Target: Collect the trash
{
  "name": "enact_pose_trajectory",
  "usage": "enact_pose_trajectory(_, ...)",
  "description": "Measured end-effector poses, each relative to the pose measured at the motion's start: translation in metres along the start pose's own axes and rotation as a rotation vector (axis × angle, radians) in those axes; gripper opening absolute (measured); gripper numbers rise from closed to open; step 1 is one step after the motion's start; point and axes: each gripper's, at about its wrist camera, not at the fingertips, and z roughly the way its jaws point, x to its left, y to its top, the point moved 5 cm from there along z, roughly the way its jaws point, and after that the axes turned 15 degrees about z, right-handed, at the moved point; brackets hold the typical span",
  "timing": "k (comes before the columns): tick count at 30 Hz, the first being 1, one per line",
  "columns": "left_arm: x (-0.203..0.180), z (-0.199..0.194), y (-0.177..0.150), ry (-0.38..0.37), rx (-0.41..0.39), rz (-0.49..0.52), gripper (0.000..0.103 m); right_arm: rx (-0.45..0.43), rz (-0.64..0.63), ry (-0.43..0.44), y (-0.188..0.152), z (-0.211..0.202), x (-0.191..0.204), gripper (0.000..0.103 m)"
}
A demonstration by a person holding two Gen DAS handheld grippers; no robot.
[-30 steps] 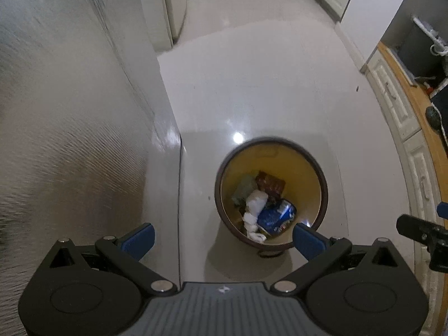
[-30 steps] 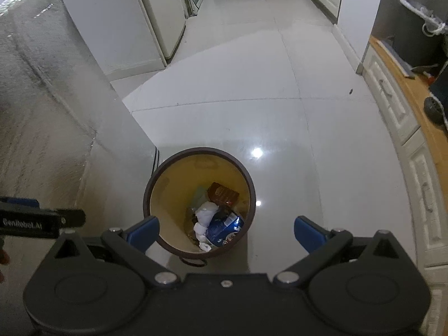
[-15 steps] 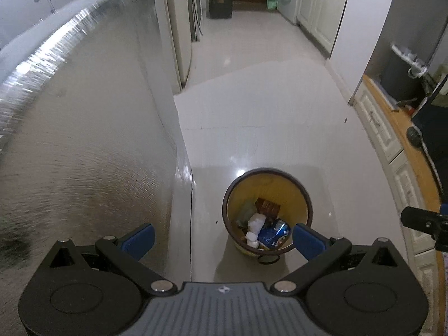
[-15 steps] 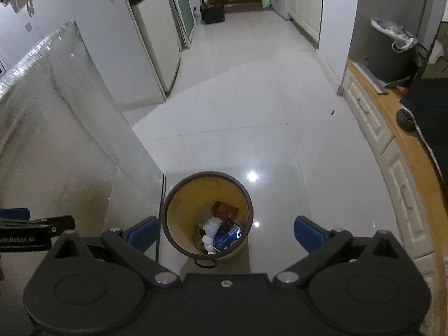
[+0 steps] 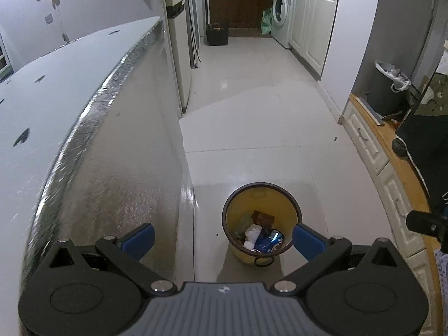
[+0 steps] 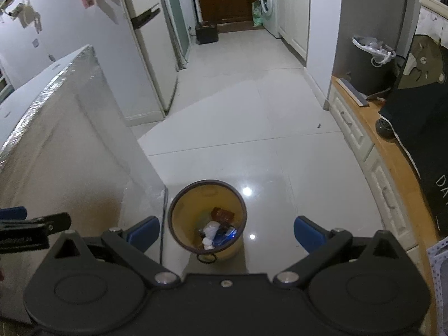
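Both tools are held high above the floor and both look down on the same thing: a small round waste bin with yellow inside walls and a dark brown rim (image 5: 262, 221), which stands on the glossy pale floor tiles (image 5: 252, 128) just beside the corner of a tall cabinet with a silvery textured side (image 5: 112, 168). The left gripper (image 5: 222, 238) has its blue-padded fingers (image 5: 138, 238) wide apart with nothing between them. The right gripper (image 6: 226, 233) is the same, spread and empty. At the right edge of the left view I can see a black part of the other tool.

Inside the bin lie the collected things: a crumpled white paper (image 6: 210, 229), a blue shiny wrapper (image 5: 267, 240) and a brown packet (image 5: 262, 218). On the floor near the bin I see no loose trash, only one tiny dark speck (image 6: 319, 125) far away near the white drawer fronts (image 5: 366, 142); it is too small to say what it is.

I judge that the collecting here is mostly finished and the step now is to look for the rest. To do it well, the person should sweep the view slowly over the floor and the wooden counter (image 6: 392, 151) at the right. The fingers should be kept apart, ready to take, and low approach is better near the cabinet corner, because it is close to the left tool.
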Motion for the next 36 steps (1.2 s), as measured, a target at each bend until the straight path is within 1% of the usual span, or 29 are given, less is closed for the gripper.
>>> enact_pose_trajectory(3, 0.0, -0.016, -0.009, 0.003, -0.027, 0.003, 0.103, -0.031, -0.028, 0.001, -0.007, -0.016, 0.002, 0.103)
enact_pose_trajectory(8, 0.002, -0.046, -0.021, 0.054, -0.051, 0.01, 0.103, -0.089, -0.067, -0.006, -0.021, -0.042, 0.002, 0.103)
enact_pose_trajectory(10, 0.001, -0.06, -0.026, 0.047, -0.079, 0.015, 0.103, -0.102, -0.079, -0.003, -0.026, -0.052, 0.003, 0.103)
enact_pose_trajectory(14, -0.001, -0.08, -0.039, 0.041, -0.108, 0.01, 0.103, -0.142, -0.096, -0.043, -0.035, -0.071, -0.002, 0.103)
enact_pose_trajectory(19, -0.004, -0.092, -0.058, 0.037, -0.12, -0.004, 0.103, -0.152, -0.063, -0.011, -0.045, -0.087, -0.011, 0.103)
enact_pose_trajectory(25, -0.011, -0.103, -0.076, 0.054, -0.128, -0.001, 0.103, -0.173, -0.059, 0.006, -0.061, -0.101, -0.016, 0.103)
enact_pose_trajectory(29, -0.016, -0.107, -0.087, 0.055, -0.137, 0.006, 0.103, -0.202, -0.059, -0.018, -0.069, -0.106, -0.021, 0.103)
enact_pose_trajectory(36, -0.017, -0.117, -0.101, 0.072, -0.171, -0.013, 0.103, -0.205, -0.097, -0.027, -0.087, -0.108, -0.022, 0.103)
